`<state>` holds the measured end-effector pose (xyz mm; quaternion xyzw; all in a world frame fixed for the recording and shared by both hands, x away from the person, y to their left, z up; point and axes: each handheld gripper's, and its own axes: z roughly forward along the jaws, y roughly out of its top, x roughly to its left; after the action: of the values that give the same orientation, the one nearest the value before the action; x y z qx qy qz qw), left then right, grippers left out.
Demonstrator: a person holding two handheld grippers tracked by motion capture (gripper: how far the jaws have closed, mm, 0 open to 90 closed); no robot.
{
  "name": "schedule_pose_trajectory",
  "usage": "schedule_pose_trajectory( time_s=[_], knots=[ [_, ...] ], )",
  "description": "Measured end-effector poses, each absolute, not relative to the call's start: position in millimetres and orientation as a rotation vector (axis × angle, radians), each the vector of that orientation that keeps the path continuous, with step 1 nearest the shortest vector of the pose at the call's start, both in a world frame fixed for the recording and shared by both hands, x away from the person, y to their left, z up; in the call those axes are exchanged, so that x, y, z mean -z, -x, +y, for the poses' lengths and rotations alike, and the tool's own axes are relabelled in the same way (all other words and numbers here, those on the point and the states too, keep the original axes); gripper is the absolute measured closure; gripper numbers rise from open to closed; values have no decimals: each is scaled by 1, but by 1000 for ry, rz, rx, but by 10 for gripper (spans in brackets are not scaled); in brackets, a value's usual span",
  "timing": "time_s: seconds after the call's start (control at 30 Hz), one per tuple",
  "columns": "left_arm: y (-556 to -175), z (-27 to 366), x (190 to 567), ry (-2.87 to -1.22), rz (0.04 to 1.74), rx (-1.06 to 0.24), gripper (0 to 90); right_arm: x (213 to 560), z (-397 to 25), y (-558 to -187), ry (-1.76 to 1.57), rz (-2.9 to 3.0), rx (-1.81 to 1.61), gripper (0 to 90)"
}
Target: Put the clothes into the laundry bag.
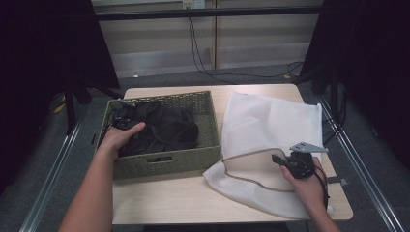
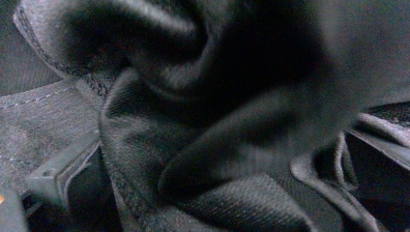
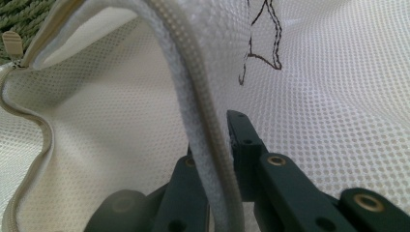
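A green woven basket (image 1: 164,162) on the table's left half holds a heap of dark clothing (image 1: 169,128). My left gripper (image 1: 121,123) is pushed into that heap at the basket's left side. In the left gripper view, dark folds (image 2: 217,121) bulge between its jaws, which appear spread to the two lower corners. A white mesh laundry bag (image 1: 270,121) lies to the right of the basket. My right gripper (image 1: 279,159) is shut on the bag's zipper edge (image 3: 193,82) and holds the mouth lifted open; my right gripper (image 3: 217,140) pinches the tape.
The basket's weave (image 3: 19,12) and the beige zipper pull (image 3: 12,43) show in the upper left of the right gripper view. The wooden table (image 1: 193,203) has bare space in front of the basket. Metal rails and black drapes flank the table.
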<state>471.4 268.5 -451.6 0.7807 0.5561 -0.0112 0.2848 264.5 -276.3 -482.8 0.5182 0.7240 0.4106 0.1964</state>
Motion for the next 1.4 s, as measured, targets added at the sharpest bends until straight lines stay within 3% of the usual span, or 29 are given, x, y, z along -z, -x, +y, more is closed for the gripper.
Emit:
schedule_pose_trajectory(
  time_s=[0.3,0.57,0.63,0.73,0.8,0.9,1.1,1.4],
  knots=[
    [-478,258,470,-2136,1441,192,0,485,-276,-267,-1451,2036,-1153,863],
    [-480,247,472,-2265,1389,119,29,489,-276,-269,-1457,2049,-1153,862],
    [-482,237,469,-2300,1466,78,122,490,-276,-270,-1459,2051,-1159,862],
    [-483,233,465,-2299,1469,75,185,490,-277,-270,-1463,2050,-1165,861],
    [-483,232,463,-2285,1451,124,375,491,-277,-271,-1467,2050,-1173,861],
    [-480,232,458,-2256,1455,139,558,492,-276,-271,-1467,2057,-1169,861],
    [-475,237,438,-2222,1360,82,632,495,-276,-272,-1476,2060,-1178,861],
    [-436,240,387,-1954,1122,-175,640,487,-277,-269,-1408,2012,-1220,886]
  ],
)
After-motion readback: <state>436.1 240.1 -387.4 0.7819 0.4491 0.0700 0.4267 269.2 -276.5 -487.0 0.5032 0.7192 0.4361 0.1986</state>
